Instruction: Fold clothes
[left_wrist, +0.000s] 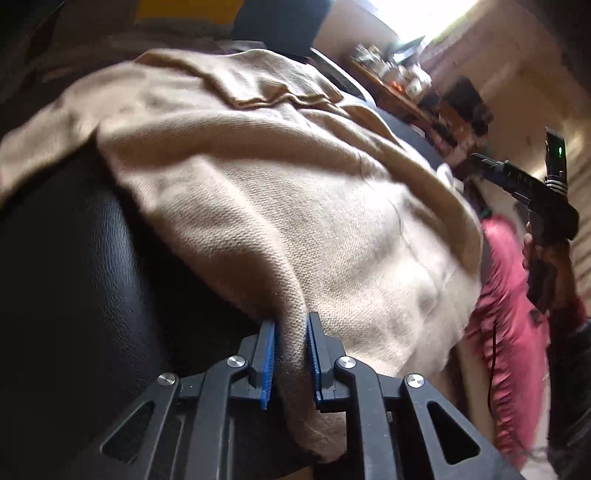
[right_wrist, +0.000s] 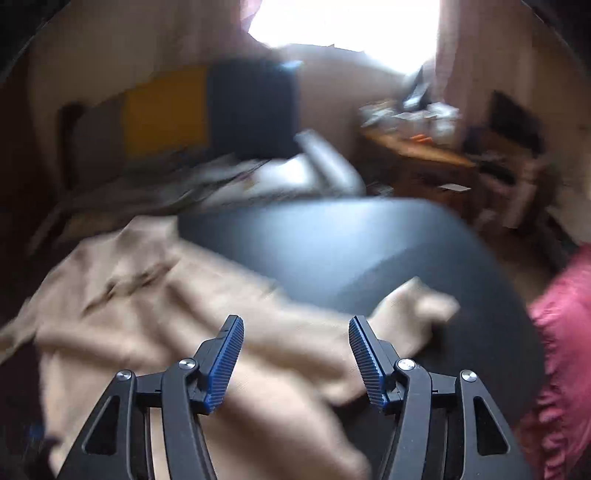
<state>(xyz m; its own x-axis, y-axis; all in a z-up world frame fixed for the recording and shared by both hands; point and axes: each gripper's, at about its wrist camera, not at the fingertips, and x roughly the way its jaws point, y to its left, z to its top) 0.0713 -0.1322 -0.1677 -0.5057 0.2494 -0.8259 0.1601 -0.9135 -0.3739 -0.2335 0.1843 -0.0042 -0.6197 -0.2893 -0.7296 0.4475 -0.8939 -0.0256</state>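
Note:
A beige knitted garment (left_wrist: 280, 206) lies spread over a black leather surface (left_wrist: 85, 280). My left gripper (left_wrist: 291, 325) is shut on a bunched edge of that garment, the cloth pinched between its blue pads (left_wrist: 269, 354). In the right wrist view the same beige garment (right_wrist: 155, 306) lies rumpled on the black surface (right_wrist: 343, 251), blurred by motion. My right gripper (right_wrist: 295, 328) hovers above the cloth with its jaws apart and nothing between them. The right gripper (left_wrist: 484, 162) also shows at the far right of the left wrist view, held in a hand.
A pink ruffled cloth (left_wrist: 506, 325) hangs off the right side of the black surface and shows as pink cloth (right_wrist: 565, 343) in the right wrist view too. A cluttered wooden shelf (right_wrist: 417, 147) stands at the back right. Yellow and dark blue cushions (right_wrist: 207, 110) lie behind.

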